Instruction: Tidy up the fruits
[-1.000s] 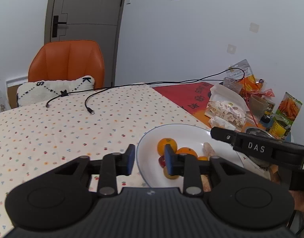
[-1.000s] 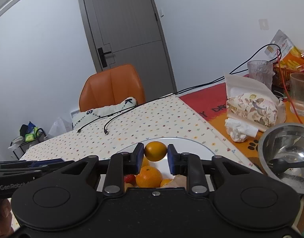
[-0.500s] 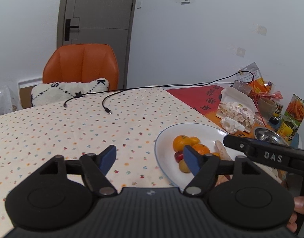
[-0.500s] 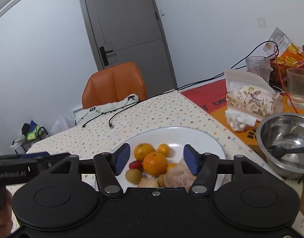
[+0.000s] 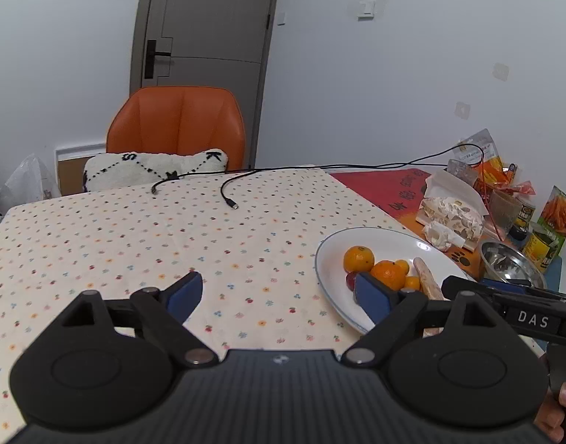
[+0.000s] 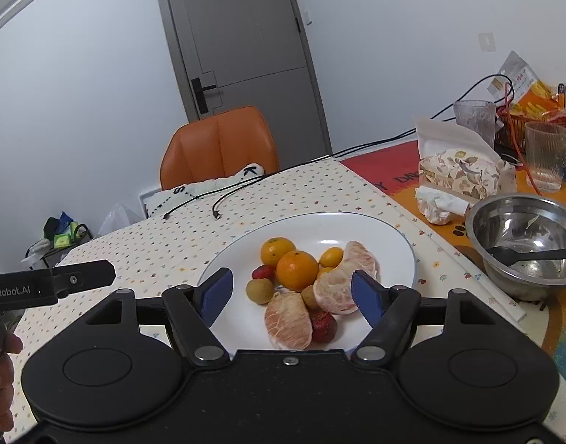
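A: Where is the fruit?
B: All on the white plate (image 6: 390, 233), on the dotted surface (image 6: 305, 188): two oranges (image 6: 297, 270), small kumquats (image 6: 331, 257), peeled pomelo segments (image 6: 288, 320) and red fruits (image 6: 323, 327), heaped touching one another.

A: And the hand-held grippers?
B: The right hand-held gripper (image 6: 292, 294) hovers over the plate's near edge, jaws spread wide, holding nothing. The left hand-held gripper (image 5: 279, 296) is also spread wide and empty, just left of the plate.

A: Anything beside the plate?
B: To its right, a steel bowl (image 6: 486, 229) with a black spoon (image 6: 530, 255) inside.
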Available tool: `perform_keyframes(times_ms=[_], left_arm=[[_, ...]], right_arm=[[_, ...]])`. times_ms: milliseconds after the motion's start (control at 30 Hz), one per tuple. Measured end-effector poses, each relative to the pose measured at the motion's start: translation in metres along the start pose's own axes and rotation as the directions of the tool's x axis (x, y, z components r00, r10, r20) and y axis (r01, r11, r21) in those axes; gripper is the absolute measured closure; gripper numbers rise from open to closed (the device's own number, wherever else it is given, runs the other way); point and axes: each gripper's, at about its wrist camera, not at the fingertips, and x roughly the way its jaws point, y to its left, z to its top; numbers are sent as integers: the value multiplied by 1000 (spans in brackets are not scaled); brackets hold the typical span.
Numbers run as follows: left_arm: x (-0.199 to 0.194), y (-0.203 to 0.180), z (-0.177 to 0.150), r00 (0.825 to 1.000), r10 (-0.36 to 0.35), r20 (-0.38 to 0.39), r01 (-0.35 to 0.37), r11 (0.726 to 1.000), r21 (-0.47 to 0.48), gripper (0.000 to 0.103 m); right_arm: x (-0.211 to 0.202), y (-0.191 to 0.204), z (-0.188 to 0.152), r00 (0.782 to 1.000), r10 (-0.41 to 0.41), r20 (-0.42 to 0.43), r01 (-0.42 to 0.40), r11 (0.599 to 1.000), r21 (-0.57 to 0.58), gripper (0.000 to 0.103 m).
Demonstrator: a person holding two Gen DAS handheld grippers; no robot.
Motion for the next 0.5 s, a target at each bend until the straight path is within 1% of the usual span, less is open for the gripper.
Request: perform_keyframes(times_ms=[67, 133, 233, 300, 400, 500], left_arm=[[-6, 4, -1, 1000, 4, 7, -4, 1000, -10, 14], [-13, 7, -2, 1000, 12, 15, -12, 1000, -14, 14], [-24, 11, -2, 999, 21, 29, -21, 1000, -22, 13], [-30, 13, -2, 999, 24, 32, -23, 999, -33, 10], [-38, 16, 0, 1000, 11, 12, -11, 999, -41, 10], [-48, 19, -1, 1000, 25, 15, -24, 999, -45, 9]], right_arm=[[-5, 3, 0, 1000, 3, 4, -3, 1000, -9, 31], [-9, 7, 1, 1000, 7, 10, -7, 1000, -17, 28], [-16, 14, 3, 1000, 13, 18, -13, 999, -29, 22], [-20, 18, 4, 1000, 25, 18, -25, 999, -32, 16], [-28, 25, 5, 999, 47, 26, -46, 998, -36, 8], [-35, 30, 6, 997, 71, 21, -70, 997, -36, 4]])
